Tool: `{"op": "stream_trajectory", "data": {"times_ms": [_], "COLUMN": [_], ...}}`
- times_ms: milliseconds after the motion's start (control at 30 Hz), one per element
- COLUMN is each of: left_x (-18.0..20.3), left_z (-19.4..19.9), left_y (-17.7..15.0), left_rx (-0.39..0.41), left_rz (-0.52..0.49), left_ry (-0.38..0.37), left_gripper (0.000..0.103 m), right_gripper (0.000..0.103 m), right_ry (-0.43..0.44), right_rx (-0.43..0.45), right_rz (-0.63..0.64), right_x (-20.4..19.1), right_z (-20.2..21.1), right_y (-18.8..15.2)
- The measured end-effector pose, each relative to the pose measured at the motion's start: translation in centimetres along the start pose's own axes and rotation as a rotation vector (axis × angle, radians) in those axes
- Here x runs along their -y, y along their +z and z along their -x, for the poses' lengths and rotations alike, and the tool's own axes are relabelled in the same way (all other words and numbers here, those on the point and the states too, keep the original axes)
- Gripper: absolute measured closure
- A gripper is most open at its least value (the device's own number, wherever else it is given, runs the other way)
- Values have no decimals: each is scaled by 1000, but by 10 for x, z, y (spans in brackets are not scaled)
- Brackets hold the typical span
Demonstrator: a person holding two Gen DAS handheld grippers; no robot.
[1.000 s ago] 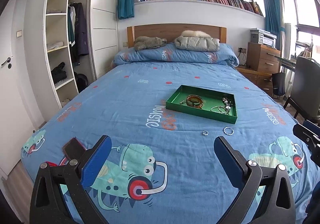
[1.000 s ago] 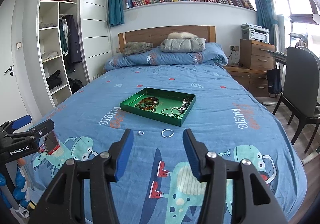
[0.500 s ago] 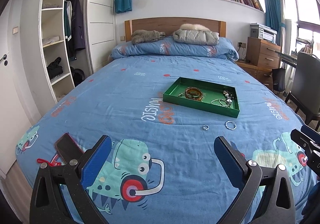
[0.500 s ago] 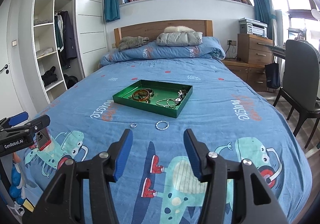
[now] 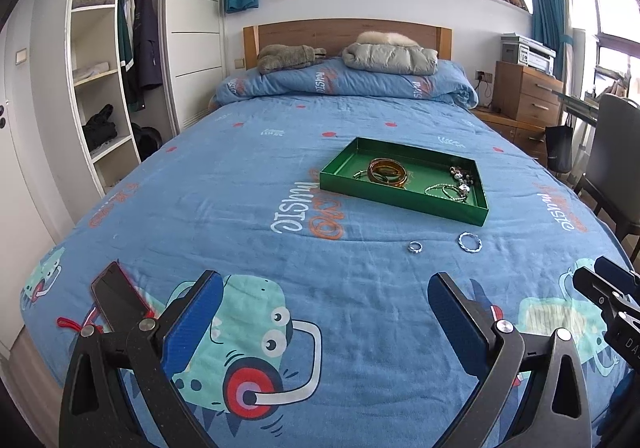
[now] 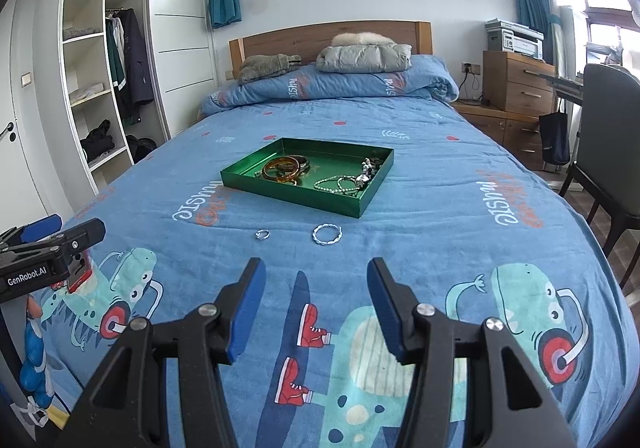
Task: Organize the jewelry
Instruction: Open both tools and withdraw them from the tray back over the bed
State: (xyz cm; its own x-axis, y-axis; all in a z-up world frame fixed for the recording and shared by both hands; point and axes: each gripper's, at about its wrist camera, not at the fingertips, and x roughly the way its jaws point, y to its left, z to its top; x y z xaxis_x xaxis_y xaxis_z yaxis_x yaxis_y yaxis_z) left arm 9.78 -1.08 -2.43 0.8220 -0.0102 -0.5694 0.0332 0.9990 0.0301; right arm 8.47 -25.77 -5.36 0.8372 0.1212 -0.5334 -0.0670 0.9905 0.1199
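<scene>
The left gripper (image 5: 324, 312) hangs above the near end of the bed with its blue-padded fingers (image 5: 192, 322) spread wide and nothing between them. The right gripper (image 6: 316, 304) hovers close by on the same end, its jaws also apart and bare, though set narrower than the left pair. Under both lies a blue bedspread (image 5: 248, 208) printed with cartoon dinosaurs wearing headphones. Just ahead of the right gripper, two loose pieces sit on the cloth: a small silver ring (image 6: 262, 235) and, to its right, a larger twisted silver bangle (image 6: 327, 235), near each other but not touching. Beyond them stands a shallow green tray (image 6: 256, 178), set at a slant on the spread. Inside it, amber bangles (image 6: 282, 169) are stacked toward the left, a beaded bracelet (image 6: 334, 184) lies toward the near right, and a darker charm piece (image 6: 367, 168) rests against the right wall. A phone with a red edge (image 5: 118, 298) lies on the spread beside the left gripper's left finger. At the far end are folded bedding, a grey jacket (image 5: 390, 58) and a wooden headboard (image 5: 344, 34).
</scene>
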Motion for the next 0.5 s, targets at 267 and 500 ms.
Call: {"op": "stream_trajectory", "data": {"times_ms": [267,500], "left_x": [8,13], "left_z": [-27,-54], "left_y": [-2,-4], "left_rx": [-33,-69], "left_rz": [-20,-32], "left_ry": [-5,-20], "left_gripper": [2,2], "right_gripper": [52,52], "right_ry": [14,17], "right_rx": [-28,-54], "right_rz": [-14,-13], "right_x": [4,6], "right_z": [-25,-49], "right_y": [-2,-3]}}
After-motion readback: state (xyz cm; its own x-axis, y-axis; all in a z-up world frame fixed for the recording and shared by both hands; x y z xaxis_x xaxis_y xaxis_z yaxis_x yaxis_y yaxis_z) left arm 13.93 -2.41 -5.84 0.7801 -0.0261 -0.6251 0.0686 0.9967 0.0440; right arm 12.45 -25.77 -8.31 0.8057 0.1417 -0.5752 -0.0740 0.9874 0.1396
